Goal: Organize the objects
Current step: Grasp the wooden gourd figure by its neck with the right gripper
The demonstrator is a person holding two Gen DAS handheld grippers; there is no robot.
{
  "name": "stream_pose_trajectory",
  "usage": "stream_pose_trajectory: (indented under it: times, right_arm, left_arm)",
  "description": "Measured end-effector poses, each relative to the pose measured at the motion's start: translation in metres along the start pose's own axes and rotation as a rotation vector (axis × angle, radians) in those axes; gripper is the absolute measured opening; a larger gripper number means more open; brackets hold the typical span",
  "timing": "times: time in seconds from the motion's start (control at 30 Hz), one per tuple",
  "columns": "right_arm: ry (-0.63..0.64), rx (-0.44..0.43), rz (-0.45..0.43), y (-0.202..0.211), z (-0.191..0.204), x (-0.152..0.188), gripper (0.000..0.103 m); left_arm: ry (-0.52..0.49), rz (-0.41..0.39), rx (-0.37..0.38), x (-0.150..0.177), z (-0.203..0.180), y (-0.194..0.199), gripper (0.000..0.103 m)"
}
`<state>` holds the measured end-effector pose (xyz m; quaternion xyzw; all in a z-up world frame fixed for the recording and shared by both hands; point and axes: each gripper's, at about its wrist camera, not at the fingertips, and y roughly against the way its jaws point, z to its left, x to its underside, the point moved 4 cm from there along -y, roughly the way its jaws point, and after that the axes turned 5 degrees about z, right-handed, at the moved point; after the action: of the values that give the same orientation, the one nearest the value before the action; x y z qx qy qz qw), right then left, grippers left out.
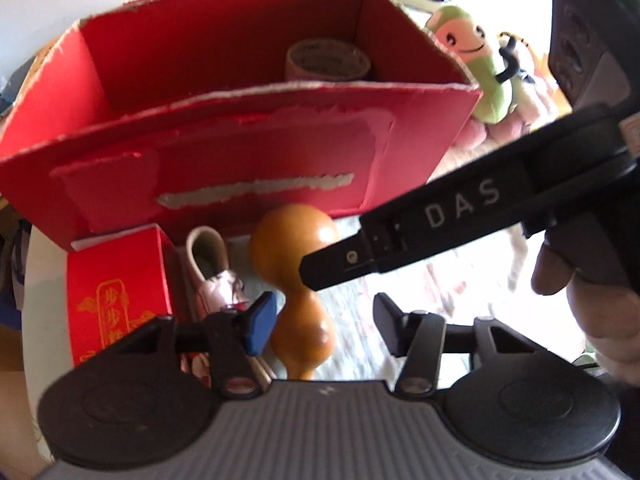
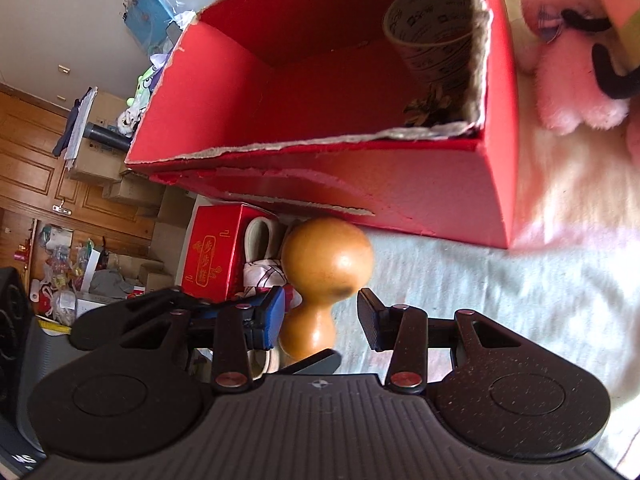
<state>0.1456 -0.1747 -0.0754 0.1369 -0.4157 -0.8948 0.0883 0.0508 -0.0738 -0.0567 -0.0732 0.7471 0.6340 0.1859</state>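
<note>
An orange-brown wooden gourd lies on the pale cloth in front of a big red cardboard box. My left gripper is open around the gourd's narrow waist. Its blue pad is close to the gourd's left side and a gap shows on the right. My right gripper is open around the same waist, also with a gap at its right pad. In the left wrist view one black finger of the right gripper reaches in from the right over the gourd's big bulb.
The box is open on top with torn edges and holds a printed paper roll or cup. Left of the gourd are a small red box with gold characters and a white toy shoe. Plush toys lie right of the box.
</note>
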Motion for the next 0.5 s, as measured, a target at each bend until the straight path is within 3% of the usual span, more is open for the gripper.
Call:
stream_pose_trajectory:
  times: [0.3,0.5]
  right_arm:
    - [-0.035,0.005,0.027,-0.013,0.001,-0.002,0.045]
    - [-0.068,-0.005,0.039,-0.018,-0.004,-0.002,0.045]
  left_arm:
    - [0.027,0.052,0.025,0.000,0.010,-0.024,0.049]
    - [-0.006,0.069,0.014,-0.002,0.005,-0.034,0.045]
